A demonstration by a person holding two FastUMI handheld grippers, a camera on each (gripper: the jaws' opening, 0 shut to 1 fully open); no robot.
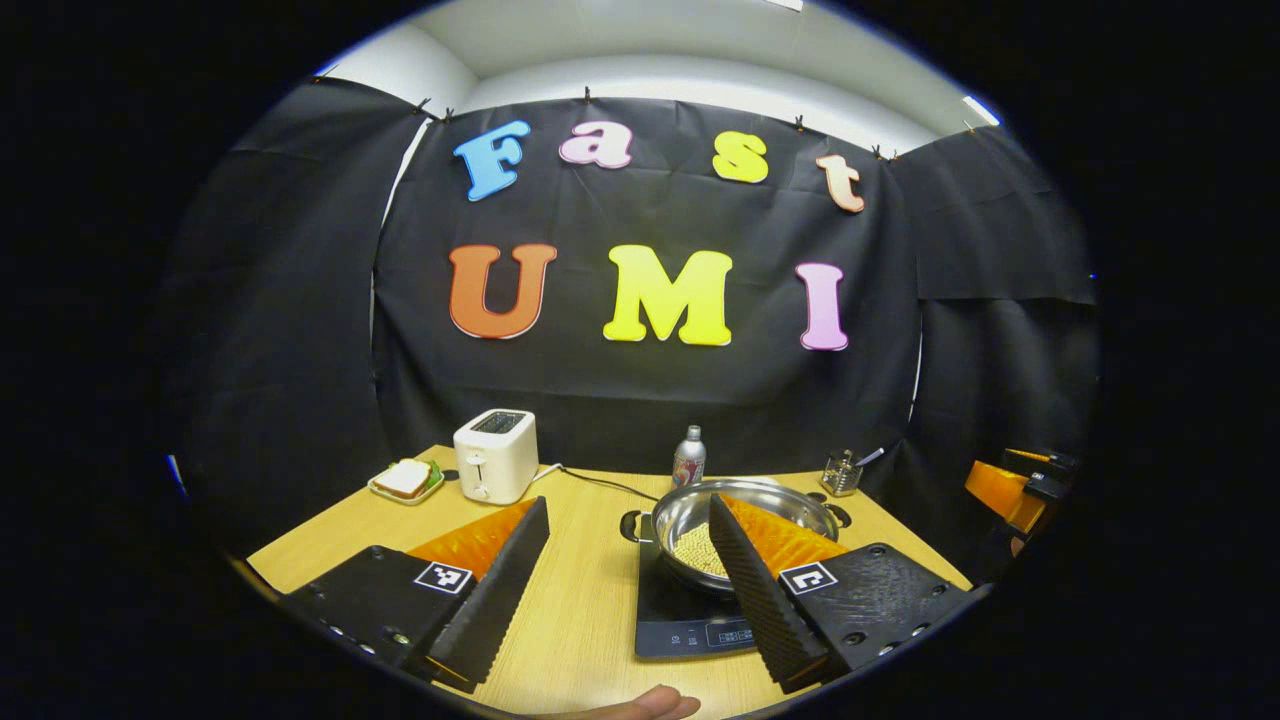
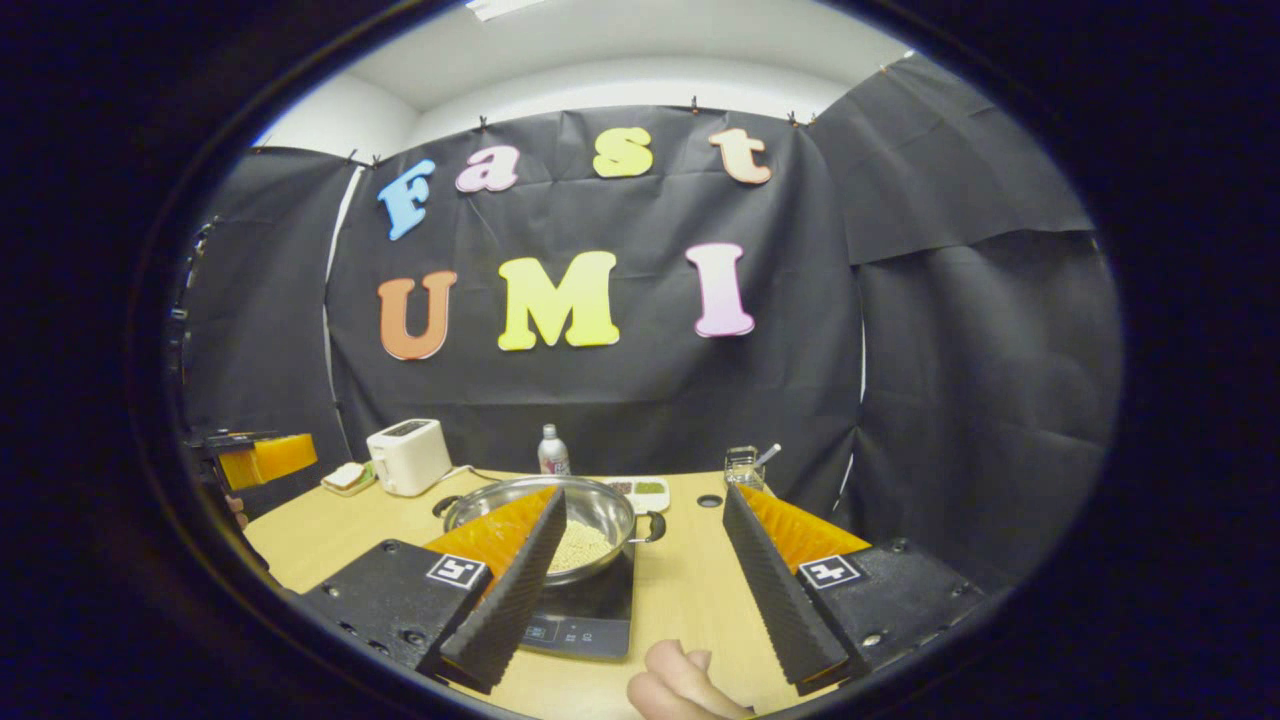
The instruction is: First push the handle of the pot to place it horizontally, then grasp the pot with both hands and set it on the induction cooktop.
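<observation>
Left gripper view: the left tongs (image 1: pixel 625 590) stand spread wide above the bench (image 1: pixel 580 600), pinching nothing. The pot (image 1: pixel 745 525), holding pale grains, already sits on the induction cooktop (image 1: pixel 690 610), its side handles lying level to left and right; the left-hand handle (image 1: pixel 632 526) is clear of both fingers. The other tongs (image 1: pixel 1020 485) show at the far right edge, well apart from the pot. A toaster (image 1: pixel 496 455), a sandwich plate (image 1: pixel 405 482) and a bottle (image 1: pixel 688 457) stand behind. Right gripper view: the right tongs (image 2: pixel 640 590) are likewise spread and empty, with the pot (image 2: pixel 590 515) seated on the cooktop (image 2: pixel 585 615) and its right-hand handle (image 2: pixel 650 527) free. Judgement: placement appears complete. Risk from here is a careless withdrawal; a finger sweeping low could catch a handle or the rim, slide the pot off centre and spill the grains
</observation>
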